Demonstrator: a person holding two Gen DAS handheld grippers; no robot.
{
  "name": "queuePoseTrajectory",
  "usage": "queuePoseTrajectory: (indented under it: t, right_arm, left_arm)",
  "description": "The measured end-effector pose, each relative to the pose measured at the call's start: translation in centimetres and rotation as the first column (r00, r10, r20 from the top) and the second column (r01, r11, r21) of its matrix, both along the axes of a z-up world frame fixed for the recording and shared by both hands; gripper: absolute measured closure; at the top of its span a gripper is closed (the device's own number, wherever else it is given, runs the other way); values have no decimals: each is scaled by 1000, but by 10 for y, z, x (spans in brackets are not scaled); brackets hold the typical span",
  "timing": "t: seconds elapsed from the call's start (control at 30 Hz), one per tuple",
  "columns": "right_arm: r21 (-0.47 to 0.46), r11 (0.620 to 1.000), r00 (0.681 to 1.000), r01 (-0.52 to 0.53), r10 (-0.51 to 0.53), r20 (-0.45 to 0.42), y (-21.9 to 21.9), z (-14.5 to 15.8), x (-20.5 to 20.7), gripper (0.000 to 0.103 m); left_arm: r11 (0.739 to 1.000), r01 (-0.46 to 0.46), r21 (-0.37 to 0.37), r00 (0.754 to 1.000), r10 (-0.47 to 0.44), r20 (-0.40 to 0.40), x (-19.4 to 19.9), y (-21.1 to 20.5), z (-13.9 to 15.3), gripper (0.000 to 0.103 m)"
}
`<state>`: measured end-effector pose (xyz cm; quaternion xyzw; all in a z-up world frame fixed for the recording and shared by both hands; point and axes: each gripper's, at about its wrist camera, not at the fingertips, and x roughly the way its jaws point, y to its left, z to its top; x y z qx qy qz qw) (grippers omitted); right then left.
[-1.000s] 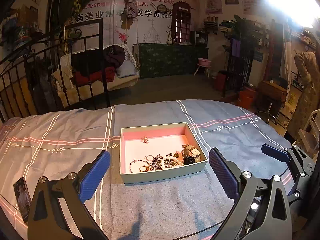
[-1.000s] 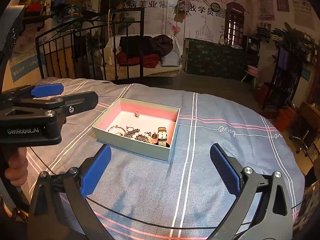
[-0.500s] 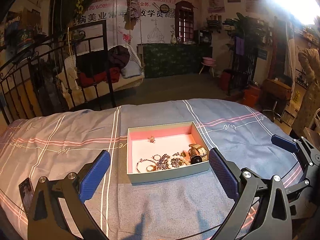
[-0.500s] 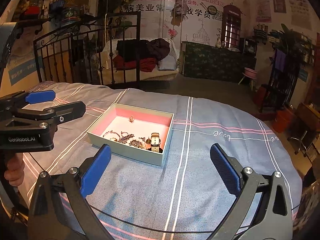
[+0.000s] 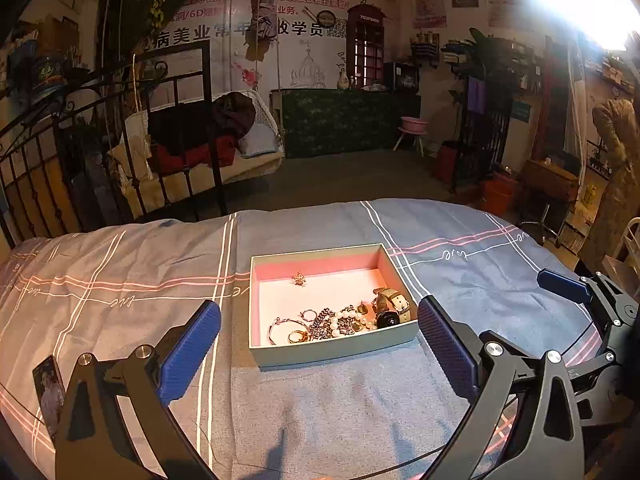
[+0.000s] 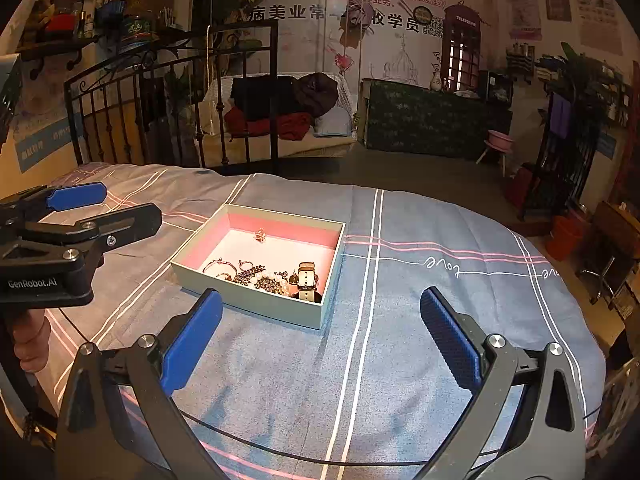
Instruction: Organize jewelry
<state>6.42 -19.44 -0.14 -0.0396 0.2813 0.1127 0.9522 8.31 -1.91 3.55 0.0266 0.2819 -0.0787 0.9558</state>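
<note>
A pale green box (image 5: 332, 350) with a pink lining sits on the blue-grey bedspread; the right wrist view has the same box (image 6: 256, 300) left of centre. Inside lie a tangle of chains, rings and pearls (image 5: 332, 322), a watch (image 5: 390, 308) with a light strap at the right end, and a small brooch (image 5: 299, 279) near the far wall. My left gripper (image 5: 319, 350) hovers open just in front of the box, empty. My right gripper (image 6: 321, 338) is open and empty, nearer than the box and to its right. The watch (image 6: 307, 279) also shows in the right wrist view.
A phone or photo card (image 5: 49, 394) lies on the bedspread at the near left. A black iron bed rail (image 6: 176, 116) runs along the far left. A hand (image 6: 30, 338) holds the left gripper's handle. The bed drops off to the floor at the right.
Both views have shifted: the box has slid a little rightward in the left wrist view and leftward, slightly nearer, in the right wrist view. Both grippers stay open and empty.
</note>
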Motion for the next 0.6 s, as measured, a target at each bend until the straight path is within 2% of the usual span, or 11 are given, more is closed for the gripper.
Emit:
queuePoseTrajectory:
  t: [0.1, 0.6]
  right_arm:
    - [-5, 1000, 1000, -4, 4, -1, 1, -1, 0, 5]
    - [-1, 1000, 1000, -12, 12, -17, 1, -6, 4, 5]
  left_arm:
    - [1000, -6, 3, 1000, 6, 21, -3, 0, 0, 6]
    - [1000, -26, -2, 1000, 26, -14, 4, 5, -7, 6]
